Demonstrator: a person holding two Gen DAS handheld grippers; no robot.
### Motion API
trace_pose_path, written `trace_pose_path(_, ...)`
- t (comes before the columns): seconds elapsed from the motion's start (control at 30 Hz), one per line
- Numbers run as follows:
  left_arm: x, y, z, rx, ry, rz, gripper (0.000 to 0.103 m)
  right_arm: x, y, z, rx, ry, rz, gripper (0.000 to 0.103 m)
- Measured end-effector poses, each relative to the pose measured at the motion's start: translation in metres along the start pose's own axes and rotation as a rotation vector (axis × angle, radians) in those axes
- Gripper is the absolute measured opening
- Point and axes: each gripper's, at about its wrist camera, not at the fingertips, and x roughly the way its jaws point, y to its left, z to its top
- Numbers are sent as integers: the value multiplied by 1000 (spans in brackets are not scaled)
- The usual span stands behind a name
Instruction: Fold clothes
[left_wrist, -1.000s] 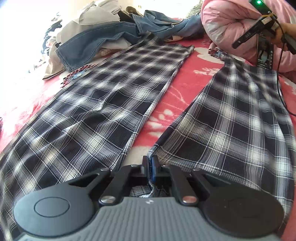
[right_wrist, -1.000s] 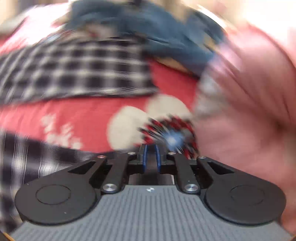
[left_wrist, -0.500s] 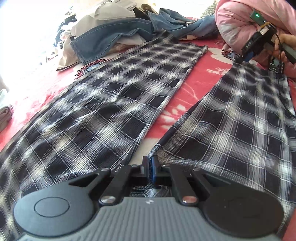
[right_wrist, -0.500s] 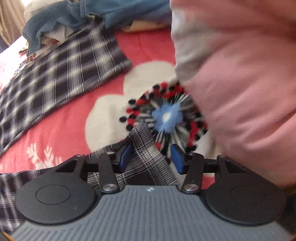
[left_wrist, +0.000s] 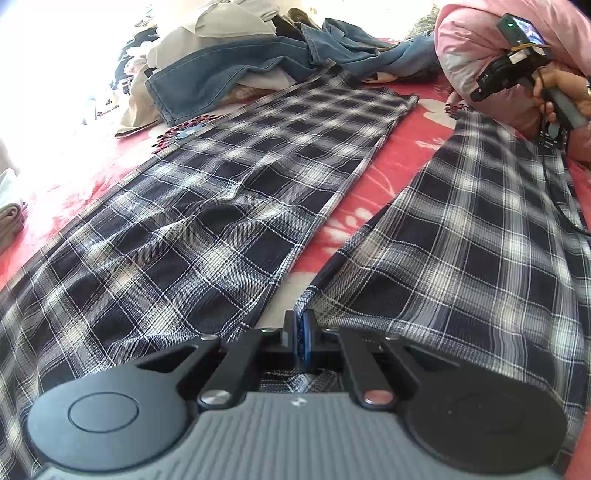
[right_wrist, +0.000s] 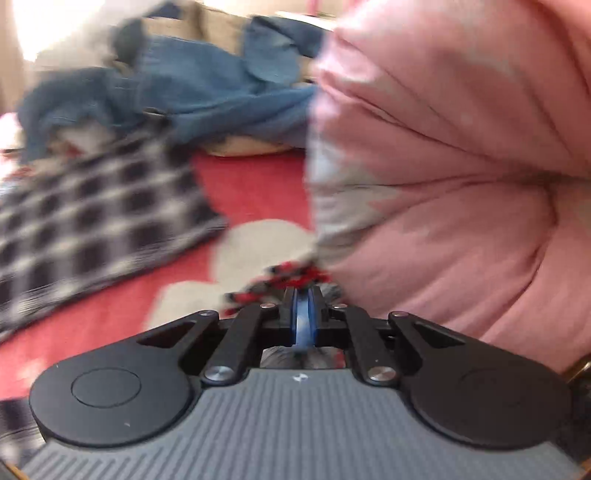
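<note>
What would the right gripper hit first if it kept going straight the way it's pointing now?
Probably the red blanket at its flower print just past the right gripper, with the pink padded sleeve close alongside; blur leaves depth uncertain.

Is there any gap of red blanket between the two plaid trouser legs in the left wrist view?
Yes, a strip of red blanket shows between the two plaid trouser legs, widening toward their far ends.
</note>
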Motion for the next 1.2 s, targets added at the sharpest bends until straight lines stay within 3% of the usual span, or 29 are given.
trace_pose_path(0.17,0,-1,-1,-1,3,2,5,-12,-26,-3,184,68,117,10)
trace_pose_path(0.4,3,-4,3,24,19,19,11,-69,-38,-35,201,136,132,23)
trace_pose_path(0.53,1,-3,8,0,23,62,47,-93,-63,-72,310,239,109,26)
trace_pose_path(0.7,-17,-1,16,-70,-8,50,56,-100,-95,-124,555,329,138,28)
trace_pose_path(0.8,-39,-8,14,-48,-50,55,59,-94,-100,-139,633,314,193,29)
trace_pose_path(0.9,-62,-18,7,-20,-61,3,60,-86,-99,-146,647,300,226,28)
trace_pose_path(1.0,-83,-32,-6,19,-35,-58,60,-84,-98,-152,654,267,252,2)
trace_pose_path(1.13,-103,-41,-35,-13,54,-61,60,-124,-117,-156,663,115,183,2)
trace_pose_path(1.2,-111,-37,-50,-75,103,-45,60,-120,-132,-169,738,131,135,3)
